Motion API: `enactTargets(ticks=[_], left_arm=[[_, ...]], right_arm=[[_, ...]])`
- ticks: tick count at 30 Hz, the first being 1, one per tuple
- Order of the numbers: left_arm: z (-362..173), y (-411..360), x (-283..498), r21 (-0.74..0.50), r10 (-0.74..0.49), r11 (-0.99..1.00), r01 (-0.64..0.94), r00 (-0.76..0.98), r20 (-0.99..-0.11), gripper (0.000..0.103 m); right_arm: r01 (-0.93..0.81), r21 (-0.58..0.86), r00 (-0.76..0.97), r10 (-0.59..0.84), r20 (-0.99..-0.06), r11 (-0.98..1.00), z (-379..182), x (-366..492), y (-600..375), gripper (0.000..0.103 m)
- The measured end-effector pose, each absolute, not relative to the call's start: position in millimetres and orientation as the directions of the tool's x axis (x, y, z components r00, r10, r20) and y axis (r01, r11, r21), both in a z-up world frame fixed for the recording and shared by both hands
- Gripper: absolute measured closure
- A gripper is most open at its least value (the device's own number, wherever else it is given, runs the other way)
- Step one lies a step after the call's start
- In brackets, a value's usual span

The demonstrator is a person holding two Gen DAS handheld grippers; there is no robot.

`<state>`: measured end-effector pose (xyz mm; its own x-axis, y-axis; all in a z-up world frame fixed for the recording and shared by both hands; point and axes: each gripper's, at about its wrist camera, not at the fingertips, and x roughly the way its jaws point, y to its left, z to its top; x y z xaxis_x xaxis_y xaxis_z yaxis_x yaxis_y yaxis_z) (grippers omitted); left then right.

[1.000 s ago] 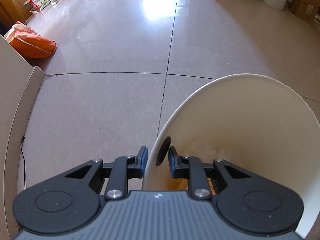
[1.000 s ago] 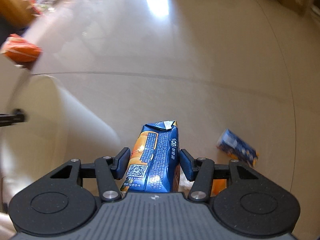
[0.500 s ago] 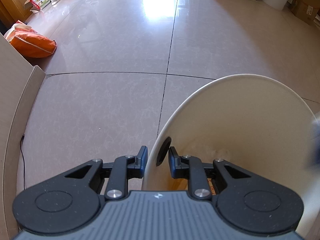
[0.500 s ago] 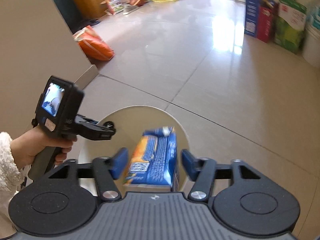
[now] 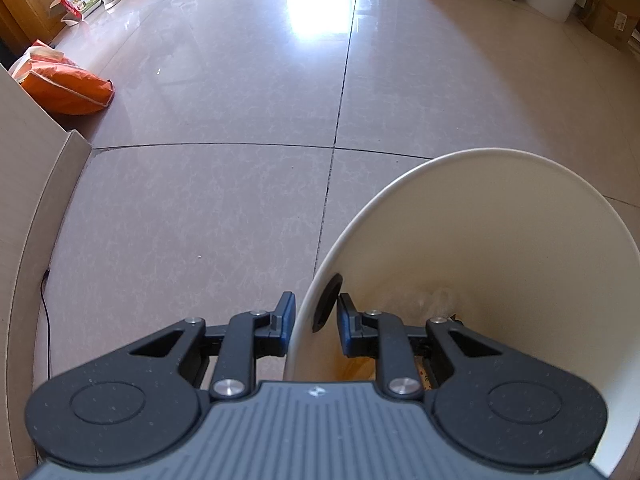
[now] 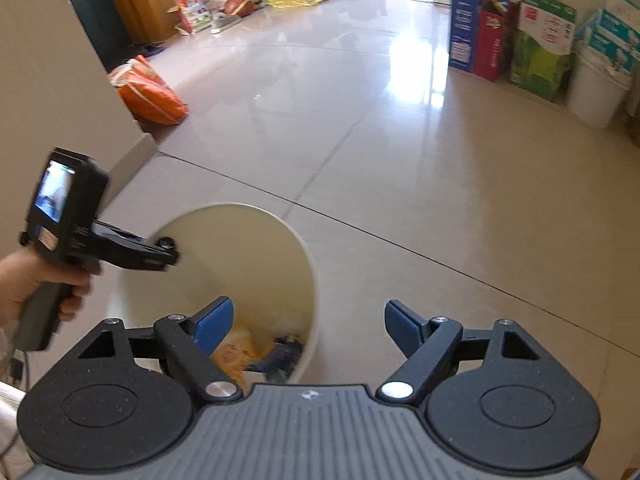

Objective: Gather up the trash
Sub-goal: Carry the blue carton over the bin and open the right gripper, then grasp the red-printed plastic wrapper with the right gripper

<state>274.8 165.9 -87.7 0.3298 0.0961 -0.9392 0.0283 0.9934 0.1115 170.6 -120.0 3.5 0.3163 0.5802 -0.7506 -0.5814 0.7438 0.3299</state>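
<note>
A cream plastic bin (image 5: 500, 248) stands on the tiled floor. My left gripper (image 5: 316, 322) is shut on the bin's rim, one finger outside the wall and one inside. In the right wrist view the same bin (image 6: 256, 248) sits low and left, with the left gripper (image 6: 168, 254) clamped on its near-left rim and a hand around the handle. My right gripper (image 6: 308, 326) hangs open just above the bin's right rim, nothing between its fingers. A blue and orange carton (image 6: 276, 354) lies at the bottom of the bin beside yellow wrappers (image 6: 236, 350).
A beige wall corner (image 5: 24, 200) rises at the left with a thin black cable along its base. An orange bag (image 5: 64, 84) lies on the floor beyond it. Boxes (image 6: 516, 36) and a white bucket (image 6: 596, 84) line the far right wall; clutter fills the far left corner.
My right gripper opened over the bin and the blue and orange carton dropped from it to the bottom. The left gripper kept its hold on the rim.
</note>
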Motion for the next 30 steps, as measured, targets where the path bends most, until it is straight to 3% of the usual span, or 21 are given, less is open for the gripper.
enactTargets(ticks=[18, 30], left_arm=[[-83.4, 162.5, 276.2, 0.122, 0.102, 0.992, 0.038, 0.335, -0.937, 0.082], [-80.4, 161.5, 276.9, 0.121, 0.102, 0.992, 0.037, 0.335, -0.937, 0.082]], right_arm=[[-0.202, 0.252, 0.414, 0.315, -0.854, 0.947, -143.1, 151.5, -265.6, 0.016], [0.235, 0.410, 0.333, 0.324, -0.886, 0.881, -262.7, 173.9, -325.3, 0.016]])
